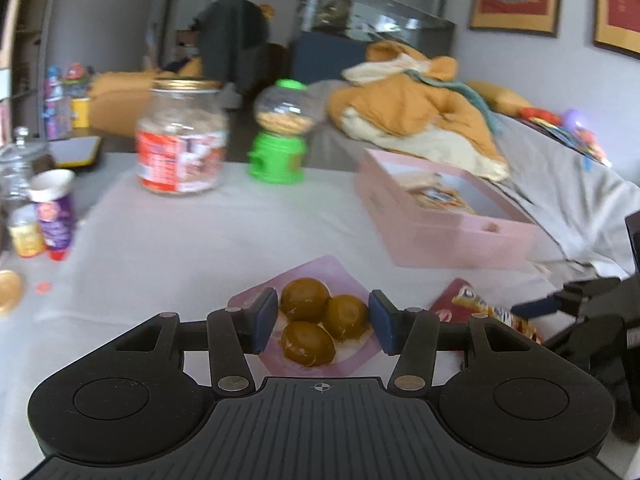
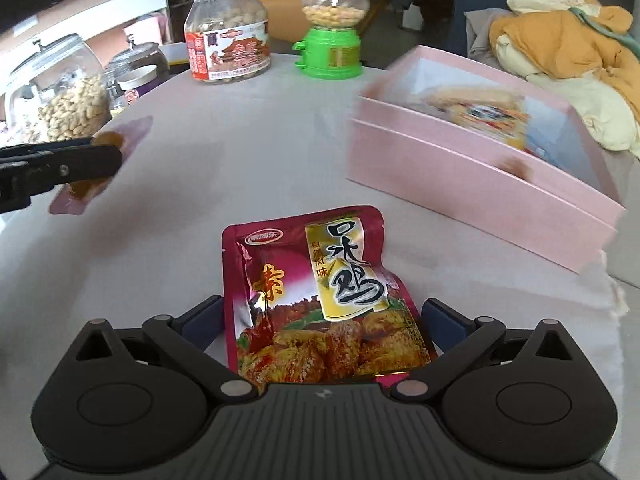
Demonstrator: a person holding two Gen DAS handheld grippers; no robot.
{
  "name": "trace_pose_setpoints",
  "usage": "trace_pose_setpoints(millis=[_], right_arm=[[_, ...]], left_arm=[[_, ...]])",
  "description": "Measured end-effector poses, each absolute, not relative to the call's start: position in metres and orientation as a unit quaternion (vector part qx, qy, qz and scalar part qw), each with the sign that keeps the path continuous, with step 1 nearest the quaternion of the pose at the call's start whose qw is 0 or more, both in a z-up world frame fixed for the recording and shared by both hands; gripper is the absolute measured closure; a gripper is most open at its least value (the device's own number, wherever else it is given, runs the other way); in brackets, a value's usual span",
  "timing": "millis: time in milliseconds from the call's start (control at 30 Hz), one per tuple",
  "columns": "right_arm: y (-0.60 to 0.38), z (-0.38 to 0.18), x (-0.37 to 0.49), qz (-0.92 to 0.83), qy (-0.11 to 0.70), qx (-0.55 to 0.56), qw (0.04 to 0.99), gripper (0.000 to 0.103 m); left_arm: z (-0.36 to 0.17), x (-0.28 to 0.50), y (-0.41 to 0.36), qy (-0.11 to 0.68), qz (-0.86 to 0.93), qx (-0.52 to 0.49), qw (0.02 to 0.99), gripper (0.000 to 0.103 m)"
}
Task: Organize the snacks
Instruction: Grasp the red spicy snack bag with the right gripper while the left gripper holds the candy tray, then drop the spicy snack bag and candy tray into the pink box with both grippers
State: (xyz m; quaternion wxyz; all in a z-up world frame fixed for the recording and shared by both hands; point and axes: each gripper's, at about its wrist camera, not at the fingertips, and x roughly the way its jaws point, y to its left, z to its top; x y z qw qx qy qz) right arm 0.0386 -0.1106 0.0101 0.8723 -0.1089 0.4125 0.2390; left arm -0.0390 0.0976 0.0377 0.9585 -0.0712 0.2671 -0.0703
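In the left wrist view my left gripper (image 1: 323, 322) has its jaws closed against the sides of a clear pink pack of three brown eggs (image 1: 316, 322), held just above the white table. In the right wrist view the same pack (image 2: 100, 160) hangs in the left gripper (image 2: 80, 160) at the left. My right gripper (image 2: 322, 322) has its jaws around a red snack pouch (image 2: 316, 300), touching its sides near the bottom. The pouch also shows in the left wrist view (image 1: 476, 308). A pink open box (image 2: 472, 184) with one snack pack inside stands at the right.
A peanut jar with a red label (image 2: 228, 40) and a green candy dispenser (image 2: 332, 28) stand at the table's far edge. Glass jars of peanuts (image 2: 68, 100) stand at the left. A small purple bottle (image 1: 54, 216) is at the far left. Orange clothing (image 1: 416, 112) lies behind the box.
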Motion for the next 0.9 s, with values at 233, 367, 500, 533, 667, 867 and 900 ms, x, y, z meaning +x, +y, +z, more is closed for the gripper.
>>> trace_pose_setpoints(millis=[233, 367, 500, 533, 667, 867, 900], right_arm=[[-0.189, 0.01, 0.045, 0.201, 0.413, -0.073, 0.886, 0.0], [-0.195, 0.009, 0.049, 0.18, 0.414, -0.043, 0.891, 0.0], [-0.172, 0.008, 0.052, 0.127, 0.42, -0.049, 0.897, 0.0], [-0.166, 0.008, 0.055, 0.13, 0.421, -0.049, 0.897, 0.0], [-0.169, 0.011, 0.062, 0.156, 0.431, -0.063, 0.887, 0.015], [-0.207, 0.047, 0.039, 0.176, 0.43, -0.017, 0.885, 0.039], [-0.213, 0.055, 0.034, 0.173, 0.419, -0.012, 0.891, 0.039]], left_arm=[[0.026, -0.044, 0.068, 0.269, -0.092, -0.059, 0.957, 0.047], [0.026, -0.045, 0.064, 0.266, -0.091, -0.056, 0.958, 0.047], [0.027, -0.049, 0.065, 0.27, -0.095, -0.056, 0.956, 0.047], [0.028, -0.051, 0.064, 0.27, -0.099, -0.055, 0.956, 0.047], [0.036, -0.059, 0.063, 0.266, -0.121, -0.059, 0.955, 0.047], [0.077, -0.041, 0.038, 0.226, -0.168, -0.042, 0.959, 0.047], [0.087, -0.033, 0.031, 0.217, -0.174, -0.037, 0.96, 0.047]])
